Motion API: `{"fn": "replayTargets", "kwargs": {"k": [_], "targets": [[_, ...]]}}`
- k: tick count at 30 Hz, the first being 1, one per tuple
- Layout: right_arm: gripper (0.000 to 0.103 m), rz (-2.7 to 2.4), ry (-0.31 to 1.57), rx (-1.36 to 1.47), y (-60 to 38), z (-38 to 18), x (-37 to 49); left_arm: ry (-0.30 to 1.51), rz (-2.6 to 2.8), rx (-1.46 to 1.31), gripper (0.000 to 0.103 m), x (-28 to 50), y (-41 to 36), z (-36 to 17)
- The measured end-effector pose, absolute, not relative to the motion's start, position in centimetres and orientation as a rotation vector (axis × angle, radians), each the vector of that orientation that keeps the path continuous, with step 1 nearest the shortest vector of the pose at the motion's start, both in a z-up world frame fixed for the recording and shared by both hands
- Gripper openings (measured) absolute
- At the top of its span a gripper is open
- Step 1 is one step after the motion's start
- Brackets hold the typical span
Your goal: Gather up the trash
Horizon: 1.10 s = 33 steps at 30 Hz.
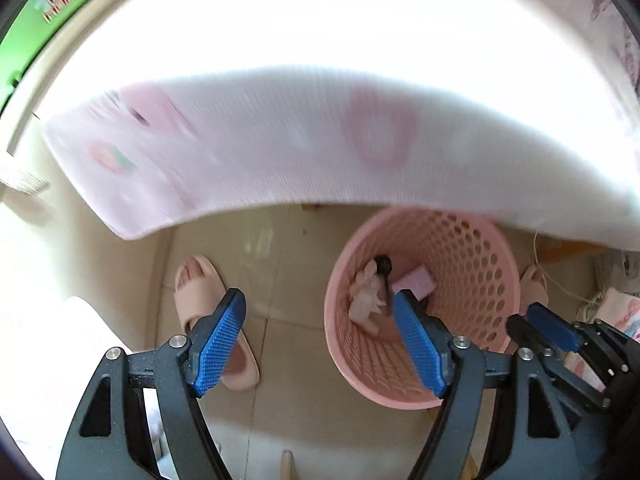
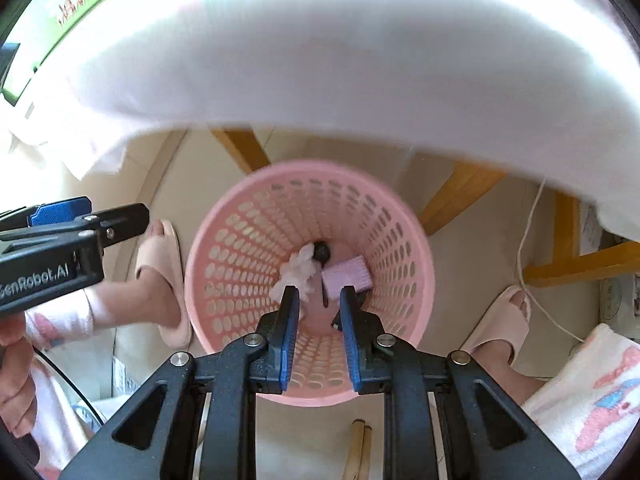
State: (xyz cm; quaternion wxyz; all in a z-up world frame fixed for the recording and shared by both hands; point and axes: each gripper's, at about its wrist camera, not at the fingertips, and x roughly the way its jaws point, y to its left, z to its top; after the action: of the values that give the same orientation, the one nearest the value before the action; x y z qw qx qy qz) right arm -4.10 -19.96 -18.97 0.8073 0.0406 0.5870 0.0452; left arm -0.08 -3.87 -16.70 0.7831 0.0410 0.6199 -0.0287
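Lying at the bottom of the pink perforated basket [image 2: 308,200] were the collected scraps: a crumpled white tissue [image 2: 298,270], a small dark round object [image 2: 321,252] just behind it, and a pale lilac box [image 2: 347,274] beside them. In the left wrist view the same tissue [image 1: 366,292], dark object [image 1: 383,264] and box [image 1: 414,282] showed inside the basket [image 1: 472,264], which stood upright on the pale tiled floor [image 1: 288,264].

The right gripper [image 2: 319,330] hung above the basket's mouth, pointing steeply down, its blue-padded jaws parted by a narrow gap with nothing between them. The left gripper [image 1: 318,344] hovered to the left of the basket, over the floor, its jaws spread wide and empty. From the right wrist view the left gripper [image 2: 86,216] appeared at the left edge, with a hand [image 2: 16,364] below it; from the left wrist view the right gripper [image 1: 532,322] showed at the right, near the basket's rim.

A foot in a pink slipper [image 2: 162,280] stood just left of the basket, and another slippered foot [image 2: 500,326] stood to the right, apart from it. A white cloth with faint pink prints [image 1: 280,148] hung blurred over the upper part of both views. Wooden legs [image 2: 460,194] rose behind the basket, and a white cord [image 2: 524,248] trailed along the floor at the right.
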Motion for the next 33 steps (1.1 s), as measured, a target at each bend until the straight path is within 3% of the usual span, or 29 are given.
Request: {"fn": "replayTargets", "kwargs": {"k": [4, 8, 12, 19, 20, 33], "targets": [[0.027, 0.084, 1.131, 0.074, -20.5, -15.1, -4.8, 1.248, -0.076, 0.075, 0.075, -0.5, -3.6, -13.9], [0.050, 0.086, 1.023, 0.098, -21.0, -11.9, -5.5, 1.147, -0.057, 0.099, 0.080, -1.1, -3.6, -11.1], [0.055, 0.089, 0.940, 0.076, -21.1, -9.1, -6.1, 1.066, -0.051, 0.093, 0.084, -1.5, -3.4, -8.6], [0.085, 0.051, 0.816, 0.093, -22.2, -5.6, -7.0, 0.861, -0.084, 0.104, 0.096, -3.0, -3.0, -3.7], [0.086, 0.033, 0.793, 0.093, -22.4, -5.2, -7.2, 0.831, -0.080, 0.084, 0.102, -3.1, -2.7, -3.1], [0.090, 0.003, 0.690, 0.071, -23.6, -3.0, -8.2, 0.785, -0.060, 0.066, 0.102, -3.5, -2.1, -2.5]]}}
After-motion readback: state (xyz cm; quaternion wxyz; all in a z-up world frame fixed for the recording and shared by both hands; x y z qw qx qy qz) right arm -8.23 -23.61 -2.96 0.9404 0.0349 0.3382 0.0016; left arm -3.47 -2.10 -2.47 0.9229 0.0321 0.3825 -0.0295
